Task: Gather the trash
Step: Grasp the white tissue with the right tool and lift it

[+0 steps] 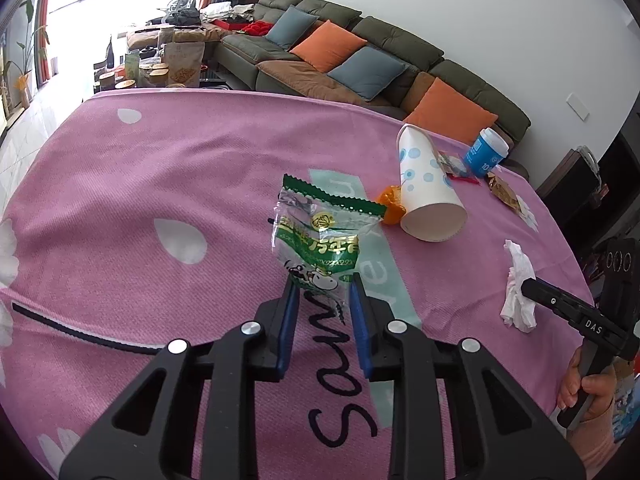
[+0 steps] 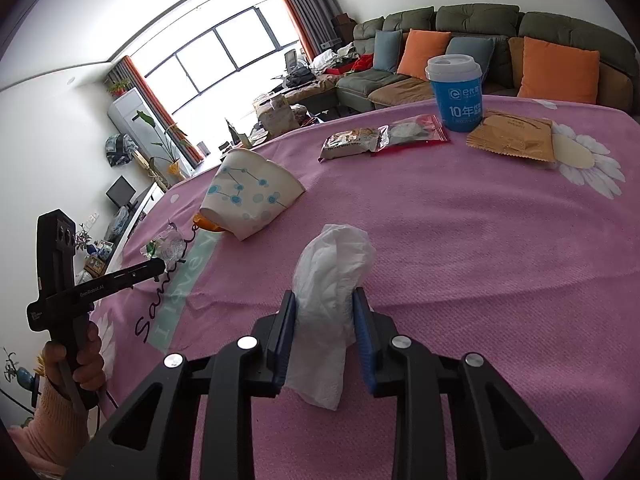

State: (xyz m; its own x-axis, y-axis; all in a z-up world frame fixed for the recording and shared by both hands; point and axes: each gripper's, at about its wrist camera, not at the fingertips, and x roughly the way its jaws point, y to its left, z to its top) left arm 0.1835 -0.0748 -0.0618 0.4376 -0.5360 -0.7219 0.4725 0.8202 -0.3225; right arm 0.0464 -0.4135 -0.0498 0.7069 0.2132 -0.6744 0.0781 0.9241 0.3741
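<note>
Both claws had just taken hold of a piece of trash, so the pick-up step looked finished on each side. The left claw was pinching the lower end of a green-and-clear snack wrapper, which stood up from its blue pads at the centre of the left wrist view. The right claw was pinching a crumpled white tissue low in the centre of its own view, the paper bulging above the pads and hanging below them.

Still lying on the pink-covered counter were a tipped paper cup with an orange scrap at its mouth, left of centre in the right view. Two small snack packets, a brown packet and an upright blue cup sat toward the upper right.

The next move probably called for lifting both pieces clear and carrying them to a bin, though none showed in either view.

Both claws angled downward toward the cloth. A hand gripped the left handle at lower left of the right view.
</note>
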